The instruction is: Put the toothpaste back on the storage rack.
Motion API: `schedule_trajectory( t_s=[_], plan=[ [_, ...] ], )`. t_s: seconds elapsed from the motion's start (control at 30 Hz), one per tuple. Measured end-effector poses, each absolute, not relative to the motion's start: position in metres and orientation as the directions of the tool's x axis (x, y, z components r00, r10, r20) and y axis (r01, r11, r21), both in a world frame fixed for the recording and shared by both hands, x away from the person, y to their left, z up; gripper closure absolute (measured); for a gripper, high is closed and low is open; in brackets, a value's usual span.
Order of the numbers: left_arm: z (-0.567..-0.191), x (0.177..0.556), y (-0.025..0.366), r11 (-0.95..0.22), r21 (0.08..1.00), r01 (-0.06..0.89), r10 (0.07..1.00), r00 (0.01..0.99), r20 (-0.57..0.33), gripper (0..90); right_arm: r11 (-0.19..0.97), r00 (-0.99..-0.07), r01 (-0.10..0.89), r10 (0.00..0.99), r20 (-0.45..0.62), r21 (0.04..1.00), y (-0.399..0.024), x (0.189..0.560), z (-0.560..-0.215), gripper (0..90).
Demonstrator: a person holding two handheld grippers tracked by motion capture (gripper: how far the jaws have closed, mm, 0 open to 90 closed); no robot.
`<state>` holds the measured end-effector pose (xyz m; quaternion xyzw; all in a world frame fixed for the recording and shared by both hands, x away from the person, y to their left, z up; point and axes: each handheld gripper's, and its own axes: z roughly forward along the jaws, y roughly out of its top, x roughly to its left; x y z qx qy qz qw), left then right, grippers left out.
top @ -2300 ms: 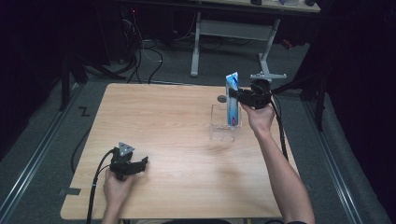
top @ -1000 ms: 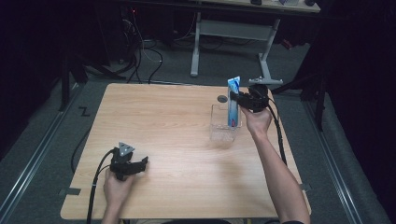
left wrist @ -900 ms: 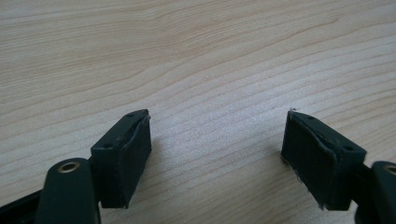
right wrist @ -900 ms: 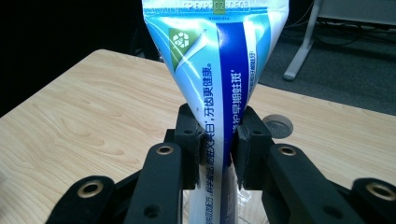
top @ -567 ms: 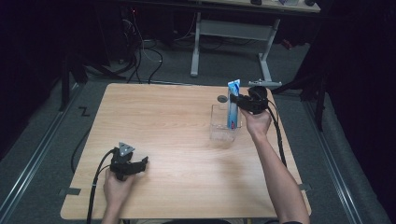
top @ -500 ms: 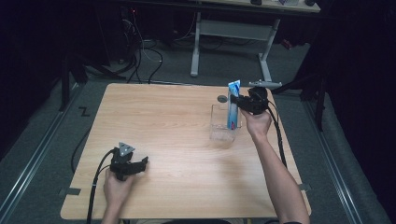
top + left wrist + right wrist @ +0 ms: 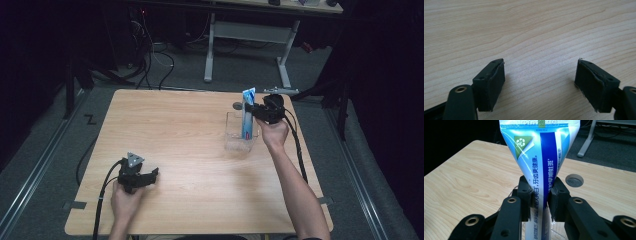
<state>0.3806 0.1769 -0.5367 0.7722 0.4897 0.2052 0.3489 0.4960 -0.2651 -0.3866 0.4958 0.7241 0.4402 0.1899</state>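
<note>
Right gripper [image 7: 256, 111]: clamped on a toothpaste tube [image 7: 247, 114], both pads pressed flat against the tube's sides partway up its length, as seen in the right gripper view [image 7: 539, 197]. Tube [image 7: 541, 160] upright, crimped flat end at top, well above the pads; lower part continuing down below the pads into a clear plastic container [image 7: 241, 135]. Whether the tube's bottom end touches the container floor: cannot be told.

Tube appearance: white and light blue body with a dark blue vertical band, a green square bearing a white recycling-type mark near the upper left of the face, white Chinese lettering running down the blue band, small print along the crimp. Body wide and flat at the top, narrowing toward the pinch point; slightly squeezed in between the pads.

Container: transparent, open-topped, standing on the wooden table [image 7: 175, 130] directly below and just ahead of the right gripper. Round grey grommet [image 7: 574, 180] set in the table beyond the gripper, to the right of the tube in the right gripper view.

Left gripper [image 7: 141, 176]: resting low over bare wood, well apart from the tube and container; jaws spread wide in the left gripper view [image 7: 540, 83], nothing between them.
</note>
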Motion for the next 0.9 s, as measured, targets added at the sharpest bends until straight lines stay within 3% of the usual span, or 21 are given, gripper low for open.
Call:
schedule_trajectory(
  t_s=[0.9],
  plan=[
    [-0.537, 0.381, 0.177, -0.276, 0.74, 0.613, 0.9, 0.436, -0.025, 24.4, 0.105, -0.409, 0.592, 0.893, 0.185, 0.799, -0.272, 0.495, -0.4, 73.5]
  ],
)
